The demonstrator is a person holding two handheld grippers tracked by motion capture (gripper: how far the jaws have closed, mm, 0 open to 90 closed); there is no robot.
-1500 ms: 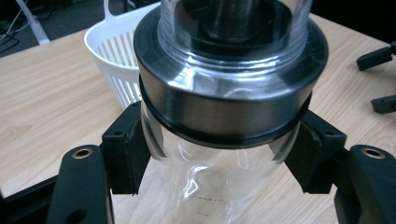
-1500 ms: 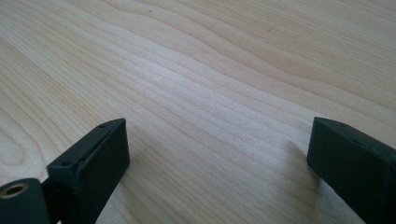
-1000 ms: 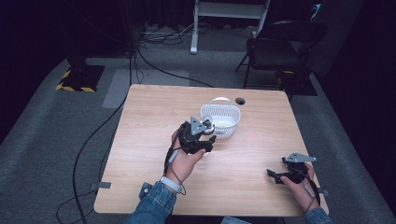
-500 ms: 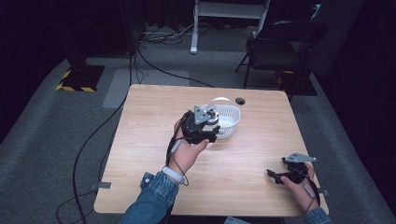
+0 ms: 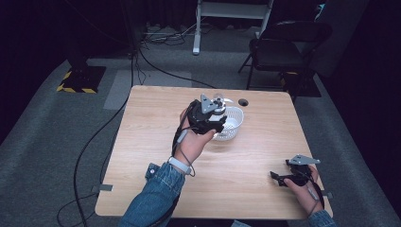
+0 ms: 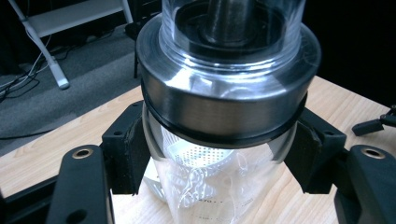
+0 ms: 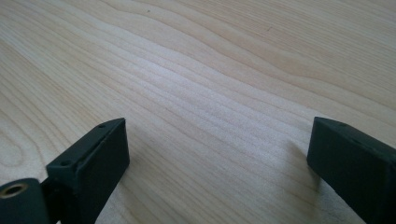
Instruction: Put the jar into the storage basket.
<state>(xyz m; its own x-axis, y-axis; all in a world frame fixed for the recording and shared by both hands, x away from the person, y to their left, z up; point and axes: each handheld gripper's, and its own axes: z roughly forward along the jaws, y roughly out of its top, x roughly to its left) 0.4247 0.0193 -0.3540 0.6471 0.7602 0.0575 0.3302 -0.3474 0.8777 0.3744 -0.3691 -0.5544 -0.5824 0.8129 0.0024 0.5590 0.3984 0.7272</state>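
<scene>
Jar [image 5: 218, 100] above basket [image 5: 231, 126]; chair [image 5: 283, 45] behind table [image 5: 246, 175]

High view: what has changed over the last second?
The left claw, shut on a clear jar with a metal band, has risen and moved away from the person, to above the white basket. The right claw stayed put, open over the table.

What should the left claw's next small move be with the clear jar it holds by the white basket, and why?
Probably lower the jar into the white basket. The left claw is shut on the jar's clear body just under its metal band, held above the basket's near rim, and the perforated basket shows through the glass below. The right claw rests open on the table, out of the way.
</scene>
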